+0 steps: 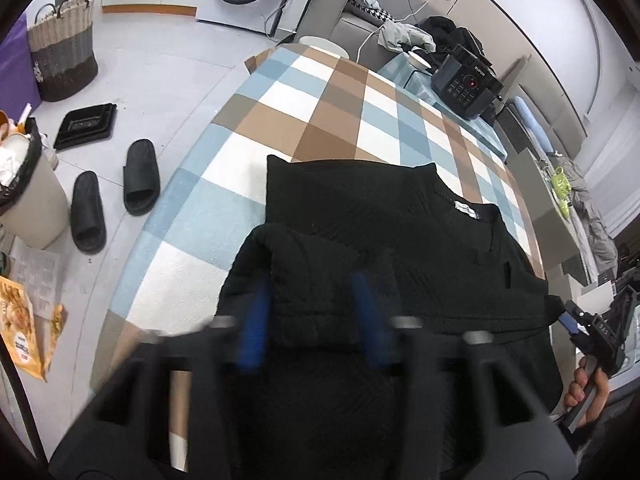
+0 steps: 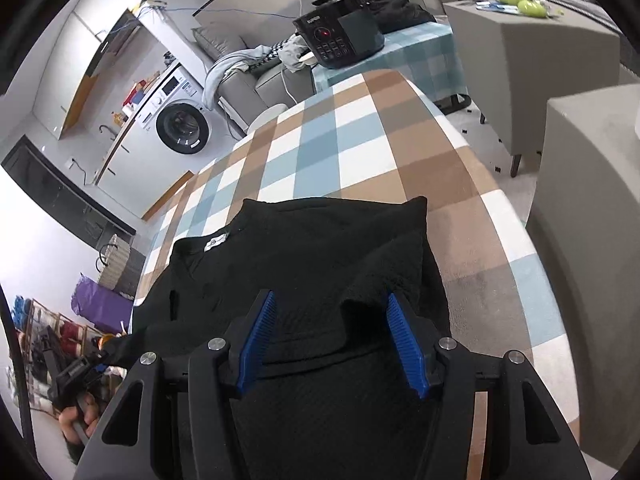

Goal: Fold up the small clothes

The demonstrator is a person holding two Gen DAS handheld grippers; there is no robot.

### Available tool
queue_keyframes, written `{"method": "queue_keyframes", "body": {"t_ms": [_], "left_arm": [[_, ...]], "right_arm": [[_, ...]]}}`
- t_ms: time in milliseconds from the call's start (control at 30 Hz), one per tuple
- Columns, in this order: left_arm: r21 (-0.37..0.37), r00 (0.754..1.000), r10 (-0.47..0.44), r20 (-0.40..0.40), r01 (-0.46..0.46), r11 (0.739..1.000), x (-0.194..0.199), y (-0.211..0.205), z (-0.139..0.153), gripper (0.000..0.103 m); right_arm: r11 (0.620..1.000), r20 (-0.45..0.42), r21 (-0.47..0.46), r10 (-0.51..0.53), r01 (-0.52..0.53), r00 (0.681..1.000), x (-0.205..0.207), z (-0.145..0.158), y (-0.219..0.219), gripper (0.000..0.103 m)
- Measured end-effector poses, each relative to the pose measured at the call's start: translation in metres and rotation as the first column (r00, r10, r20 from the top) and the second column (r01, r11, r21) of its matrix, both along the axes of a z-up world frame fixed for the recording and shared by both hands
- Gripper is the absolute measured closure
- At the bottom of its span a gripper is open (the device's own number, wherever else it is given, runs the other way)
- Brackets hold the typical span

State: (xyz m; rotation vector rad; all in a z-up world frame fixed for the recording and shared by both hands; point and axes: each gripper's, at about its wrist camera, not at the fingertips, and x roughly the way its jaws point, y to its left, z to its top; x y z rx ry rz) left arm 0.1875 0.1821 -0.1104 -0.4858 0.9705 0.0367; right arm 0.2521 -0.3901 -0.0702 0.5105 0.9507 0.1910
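Note:
A black textured top [image 1: 400,240] with a white neck label lies on the checked blue, brown and white cloth [image 1: 312,112] of the table. It also shows in the right wrist view [image 2: 304,256]. My left gripper [image 1: 316,308] is open, its blue fingers straddling a raised fold of the left sleeve. My right gripper [image 2: 332,332] is open over the top's right side, where a folded-over sleeve [image 2: 392,272] lies between the fingers. Each gripper shows at the edge of the other's view, the right gripper [image 1: 576,324] near the cloth's hem.
A black pressure cooker [image 1: 466,82] stands on a second table at the far end. Grey sofa with clothes behind it. On the floor at left are black slippers [image 1: 116,196], a bin [image 1: 28,200] and a woven basket [image 1: 64,52]. Grey stools [image 2: 532,52] stand at right.

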Motion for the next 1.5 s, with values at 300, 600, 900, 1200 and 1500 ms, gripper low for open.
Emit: {"method": "queue_keyframes", "body": {"t_ms": [300, 600, 900, 1200, 1500], "left_arm": [[-0.004, 0.999, 0.017, 0.038, -0.017, 1.000, 0.008, 0.006, 0.003, 0.092], [-0.008, 1.000, 0.014, 0.020, -0.014, 1.000, 0.003, 0.010, -0.005, 0.092], [-0.010, 1.000, 0.016, 0.019, -0.016, 1.000, -0.001, 0.009, -0.005, 0.092], [-0.010, 0.999, 0.025, 0.020, -0.025, 1.000, -0.005, 0.010, -0.004, 0.092], [-0.022, 0.999, 0.031, 0.038, -0.030, 0.999, -0.004, 0.010, -0.006, 0.092]], "right_arm": [[0.998, -0.037, 0.000, -0.056, 0.056, 0.998, 0.012, -0.010, -0.008, 0.076], [0.998, -0.017, 0.016, -0.063, 0.063, 0.998, -0.013, -0.002, -0.020, 0.048], [0.992, -0.073, 0.067, -0.101, 0.106, 0.992, 0.011, -0.022, -0.017, 0.047], [0.992, -0.027, 0.067, -0.103, 0.104, 0.994, 0.012, -0.006, -0.017, 0.047], [0.992, -0.051, 0.059, -0.109, 0.112, 0.993, 0.015, -0.019, -0.013, 0.080]]}}
